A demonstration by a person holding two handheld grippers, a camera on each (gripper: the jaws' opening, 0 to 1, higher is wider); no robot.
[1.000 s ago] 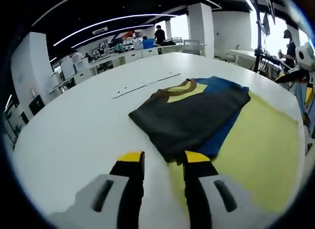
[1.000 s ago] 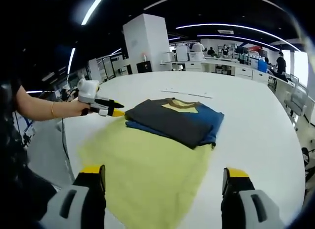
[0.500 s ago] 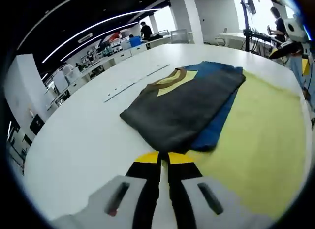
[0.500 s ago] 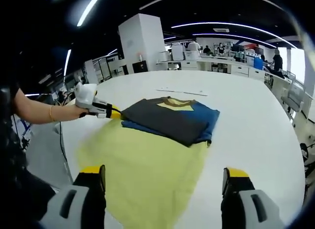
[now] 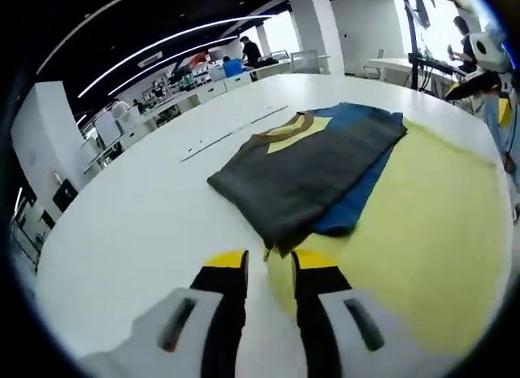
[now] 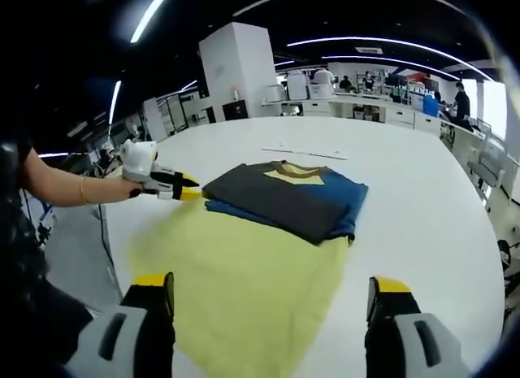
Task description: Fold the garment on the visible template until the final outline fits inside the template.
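Left claw (image 5: 269,262) just beside garment (image 5: 313,171) edge, seemingly apart.

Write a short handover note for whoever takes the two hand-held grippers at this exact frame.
Left hand-held gripper: slightly open, empty, at the near corner of the folded garment.
Right hand-held gripper: wide open, empty, above the yellow template.
Garment: folded into a compact dark stack with blue layers showing. It overhangs the template's far edge onto the white table.
Left to do: shift or refold the garment so that it lies wholly inside the template.
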